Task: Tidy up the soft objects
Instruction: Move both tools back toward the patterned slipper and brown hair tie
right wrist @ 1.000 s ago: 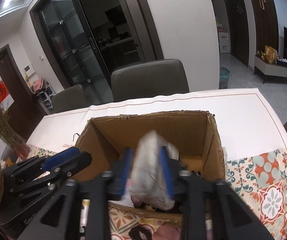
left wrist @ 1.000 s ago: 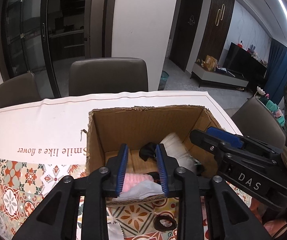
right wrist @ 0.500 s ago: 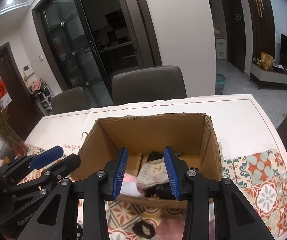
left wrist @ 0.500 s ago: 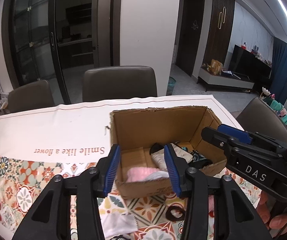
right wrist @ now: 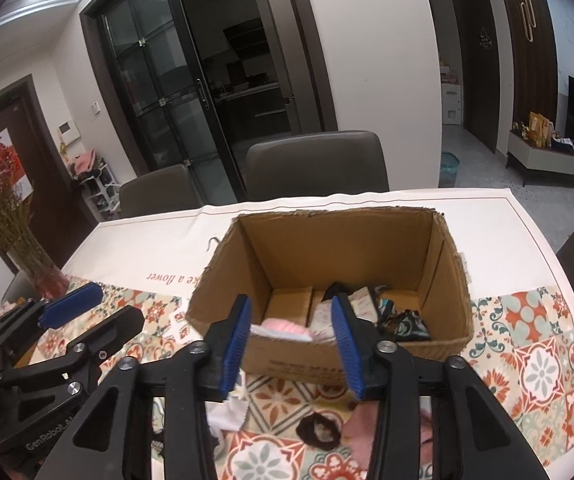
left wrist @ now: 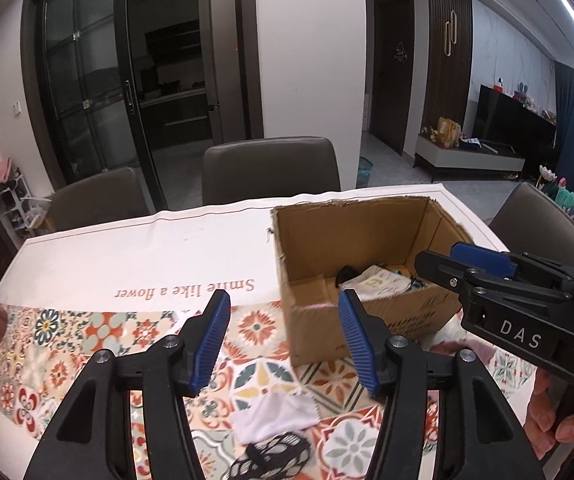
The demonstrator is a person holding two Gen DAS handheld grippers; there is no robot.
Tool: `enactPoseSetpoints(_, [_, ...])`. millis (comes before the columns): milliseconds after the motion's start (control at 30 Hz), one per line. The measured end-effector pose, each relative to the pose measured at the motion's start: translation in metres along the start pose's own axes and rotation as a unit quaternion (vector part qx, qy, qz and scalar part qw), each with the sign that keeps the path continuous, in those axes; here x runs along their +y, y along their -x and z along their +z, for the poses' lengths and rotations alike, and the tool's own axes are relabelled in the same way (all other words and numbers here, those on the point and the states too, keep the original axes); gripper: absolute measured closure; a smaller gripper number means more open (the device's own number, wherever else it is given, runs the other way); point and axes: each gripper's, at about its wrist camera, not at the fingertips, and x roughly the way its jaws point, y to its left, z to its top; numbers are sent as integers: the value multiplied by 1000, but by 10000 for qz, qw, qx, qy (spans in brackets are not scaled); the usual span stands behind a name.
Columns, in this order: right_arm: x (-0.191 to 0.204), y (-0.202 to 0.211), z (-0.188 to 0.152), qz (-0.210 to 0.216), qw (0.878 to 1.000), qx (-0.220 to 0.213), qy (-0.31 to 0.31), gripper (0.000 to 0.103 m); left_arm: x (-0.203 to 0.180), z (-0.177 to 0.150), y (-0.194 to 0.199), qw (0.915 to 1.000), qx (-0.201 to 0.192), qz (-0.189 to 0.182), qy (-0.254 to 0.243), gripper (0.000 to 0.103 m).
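An open cardboard box [right wrist: 443, 280] sits on the surface [left wrist: 147, 256], on the patterned part of the cloth near its white stretch with printed lettering. Inside lie soft things: a pink fluffy piece [right wrist: 285, 326] against the near wall, a pale printed sock [right wrist: 361, 300] in the middle with something black [right wrist: 337, 289] just behind it, and a dark patterned cloth [right wrist: 401, 320] to the right. Outside the box, in front of it, a small white cloth [left wrist: 275, 416] lies flat on the tiles, with a black mesh piece [left wrist: 273, 454] touching its near edge. Closer to the right side, a dark hair tie [right wrist: 321, 428] rests beside a pink cloth [right wrist: 367, 424]. The left gripper [left wrist: 285, 340] hovers over the tiles in front of the box, its blue-padded jaws spread wide and holding nothing. The right gripper [right wrist: 293, 346] hangs at the box's near wall, jaws likewise apart and empty, framing the pink piece and the sock. Each gripper shows at the edge of the other's view. A vase of dried red flowers [right wrist: 5, 220] stands at the left end of the surface, and grey chairs [right wrist: 315, 164] are drawn up along the far side. Beyond them are dark glass doors [right wrist: 191, 92] and a white wall.
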Motion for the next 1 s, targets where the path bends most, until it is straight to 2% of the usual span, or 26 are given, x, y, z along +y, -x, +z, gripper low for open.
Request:
enactPoseSetpoints(200, [13,9,-11,-1,9999,-31,132,55,8,-20,14,9999,31,126,-60,46])
enactPoseSetpoints(333, [21,16,-22,-59,9997,-81,221,48,13,-35,24,9998,20,219,-6,46])
enactPoseSetpoints(667, [33,35,-50,-255,9983,-312,420,48,15,-79,53,9973,-324,649,61,43])
enactPoseSetpoints(1000, [40,49,-85,-336,9968,-574,435,47,20,-116,67,9951,-512,800,273,41])
